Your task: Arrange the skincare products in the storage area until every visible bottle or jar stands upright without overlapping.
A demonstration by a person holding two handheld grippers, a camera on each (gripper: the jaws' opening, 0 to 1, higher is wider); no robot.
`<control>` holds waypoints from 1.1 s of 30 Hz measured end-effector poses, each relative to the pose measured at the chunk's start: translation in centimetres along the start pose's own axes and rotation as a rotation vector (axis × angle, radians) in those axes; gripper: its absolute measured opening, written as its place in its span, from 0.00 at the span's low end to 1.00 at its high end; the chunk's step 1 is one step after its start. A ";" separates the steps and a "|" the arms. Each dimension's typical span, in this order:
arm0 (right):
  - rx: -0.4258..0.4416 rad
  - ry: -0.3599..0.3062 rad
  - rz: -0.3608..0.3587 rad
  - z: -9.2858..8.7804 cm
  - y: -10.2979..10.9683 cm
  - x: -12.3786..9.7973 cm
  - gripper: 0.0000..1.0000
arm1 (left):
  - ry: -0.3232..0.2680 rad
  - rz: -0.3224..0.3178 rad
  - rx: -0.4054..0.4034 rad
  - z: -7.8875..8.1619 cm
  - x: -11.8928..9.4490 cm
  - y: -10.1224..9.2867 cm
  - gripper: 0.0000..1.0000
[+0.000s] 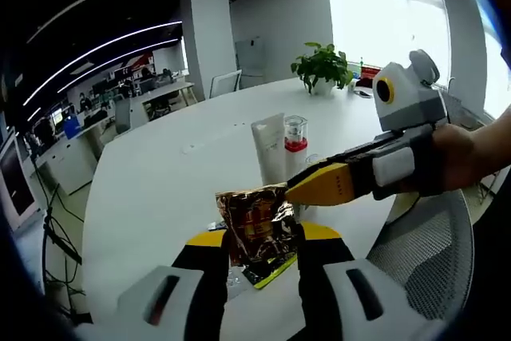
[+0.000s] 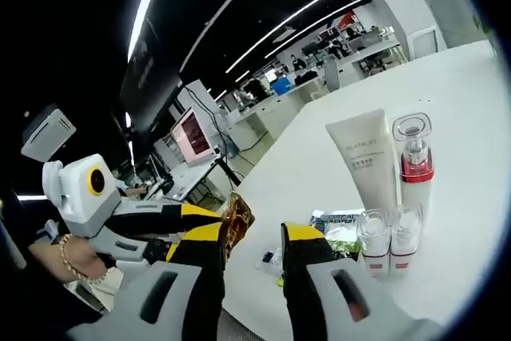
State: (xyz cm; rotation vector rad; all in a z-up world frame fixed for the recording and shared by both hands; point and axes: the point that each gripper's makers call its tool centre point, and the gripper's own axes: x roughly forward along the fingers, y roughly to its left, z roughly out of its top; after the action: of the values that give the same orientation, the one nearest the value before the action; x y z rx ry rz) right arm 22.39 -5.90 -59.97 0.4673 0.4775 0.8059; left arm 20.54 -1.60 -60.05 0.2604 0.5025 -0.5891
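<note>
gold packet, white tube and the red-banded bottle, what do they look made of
Gold packet: seemingly metallised foil, crinkled and shiny, with glints off the creases. White tube: probably soft plastic, matte, opaque, flat crimped top. Red-banded bottle: clear glossy cap you can see through, glass or hard plastic; which one can't be told. The left gripper holds the packet.

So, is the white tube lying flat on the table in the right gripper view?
No, the white tube stands upright on the table, right beside the red-banded pump bottle.
</note>
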 end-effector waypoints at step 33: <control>0.172 -0.044 0.071 1.2 0.4 -0.7 0.01 | -0.064 -0.171 -0.349 -0.6 -0.1 0.2 0.38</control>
State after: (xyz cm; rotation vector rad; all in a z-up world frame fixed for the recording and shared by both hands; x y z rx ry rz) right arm 22.41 -6.45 -58.57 0.6633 0.4939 0.8241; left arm 20.39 -1.16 -60.53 -0.1344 0.5591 -0.6620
